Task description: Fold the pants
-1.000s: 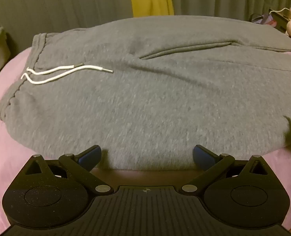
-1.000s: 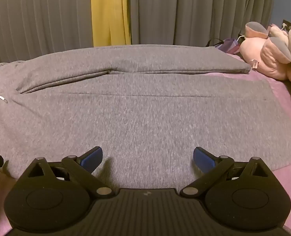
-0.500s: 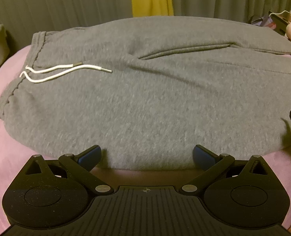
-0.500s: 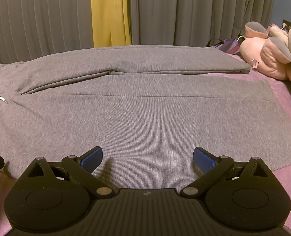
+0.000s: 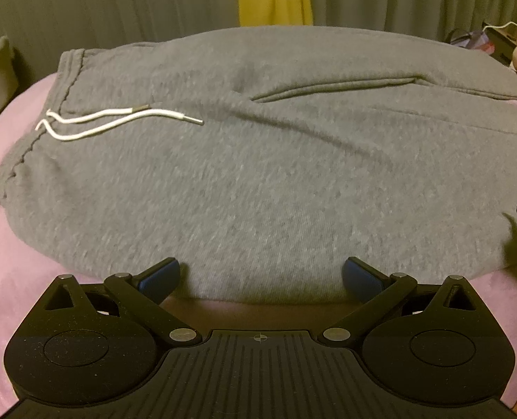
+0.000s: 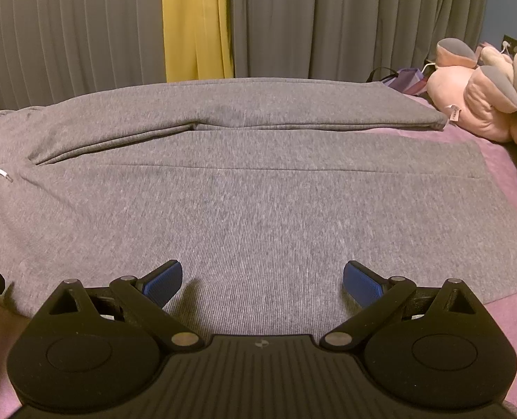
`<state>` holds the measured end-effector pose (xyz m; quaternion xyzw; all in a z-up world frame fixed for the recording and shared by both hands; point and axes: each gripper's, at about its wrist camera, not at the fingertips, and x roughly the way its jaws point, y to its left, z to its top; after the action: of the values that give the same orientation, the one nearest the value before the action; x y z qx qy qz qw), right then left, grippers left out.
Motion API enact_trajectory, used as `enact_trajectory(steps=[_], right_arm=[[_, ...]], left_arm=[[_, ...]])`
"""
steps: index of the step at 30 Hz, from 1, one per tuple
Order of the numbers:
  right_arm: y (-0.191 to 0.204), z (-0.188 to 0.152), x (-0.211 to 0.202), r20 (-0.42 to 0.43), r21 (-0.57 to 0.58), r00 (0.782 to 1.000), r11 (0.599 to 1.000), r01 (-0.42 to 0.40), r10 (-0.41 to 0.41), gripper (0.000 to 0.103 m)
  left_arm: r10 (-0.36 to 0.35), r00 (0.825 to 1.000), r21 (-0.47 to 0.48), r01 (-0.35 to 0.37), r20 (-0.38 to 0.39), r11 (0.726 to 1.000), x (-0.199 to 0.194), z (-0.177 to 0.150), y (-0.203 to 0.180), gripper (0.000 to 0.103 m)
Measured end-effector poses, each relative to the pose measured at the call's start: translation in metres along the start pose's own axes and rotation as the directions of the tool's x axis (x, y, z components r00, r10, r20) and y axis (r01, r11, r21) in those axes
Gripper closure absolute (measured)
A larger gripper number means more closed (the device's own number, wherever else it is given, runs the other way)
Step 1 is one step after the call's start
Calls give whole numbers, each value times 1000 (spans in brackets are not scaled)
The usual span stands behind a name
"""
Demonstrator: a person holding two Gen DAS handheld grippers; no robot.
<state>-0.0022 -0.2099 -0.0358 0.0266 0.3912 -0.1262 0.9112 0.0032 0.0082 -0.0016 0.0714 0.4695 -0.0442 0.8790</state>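
The grey sweatpants (image 5: 258,174) lie spread flat on a pink bedcover (image 5: 10,262), waistband to the left and legs running off to the right, one leg lying beyond the other. Nothing has been folded yet, by the look of it.

The left gripper (image 5: 260,276) sits low at the near hem of the hip section, jaws spread wide and holding nothing; the cloth edge lies just ahead of and between its blue pads (image 5: 159,276). The white drawstring (image 5: 119,118) lies ahead and to the left of it, on top of the fabric. The right gripper (image 6: 262,279) is likewise released and empty, poised over the near edge of the nearer leg, with cloth directly under and ahead of its pads (image 6: 361,281).

Judgement: both claws are lined up along the same long edge so that it can be pinched at two points and carried over to the far leg.

Limits of view: whether either pad touches the cloth cannot be told. The ankle cuffs to the right are only partly visible. A pink plush toy (image 6: 474,104) lies ahead and well right of the right claw, cut off by the frame. Only a dark sliver of each claw shows in the other's view.
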Motion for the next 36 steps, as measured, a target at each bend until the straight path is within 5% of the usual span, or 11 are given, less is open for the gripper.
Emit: enact_trajectory(steps=[36], right_arm=[[-1, 0, 0, 4, -2, 1000, 1000, 6, -6, 4]], left_arm=[[6, 1000, 1, -6, -5, 1000, 1, 0, 0, 0]])
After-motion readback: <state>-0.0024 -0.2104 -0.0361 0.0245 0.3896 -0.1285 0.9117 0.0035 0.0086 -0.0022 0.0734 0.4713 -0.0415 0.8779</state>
